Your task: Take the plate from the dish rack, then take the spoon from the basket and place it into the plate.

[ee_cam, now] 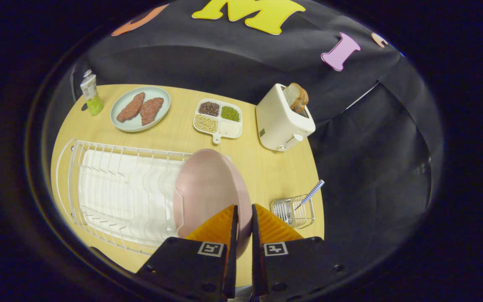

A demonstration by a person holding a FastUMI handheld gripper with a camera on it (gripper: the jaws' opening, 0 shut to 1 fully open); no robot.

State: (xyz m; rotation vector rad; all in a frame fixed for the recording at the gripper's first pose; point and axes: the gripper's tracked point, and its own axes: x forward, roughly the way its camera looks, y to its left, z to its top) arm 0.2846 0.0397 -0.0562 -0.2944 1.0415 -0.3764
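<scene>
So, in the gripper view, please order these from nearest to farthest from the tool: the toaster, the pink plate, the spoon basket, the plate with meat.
The tool is shut on the pink plate's rim.
1. Pink plate: between the fingers, at the dish rack's right end.
2. Spoon basket: just right of the fingers.
3. Toaster: beyond, to the right.
4. Plate with meat: far left, beyond the rack.

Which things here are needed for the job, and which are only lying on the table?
Needed: the pink plate on edge between the fingers of the gripper, which is shut on its rim; the dish rack; the spoon in the basket.

Lying about: toaster with bread, plate of meat, tray of beans, green tube.
</scene>
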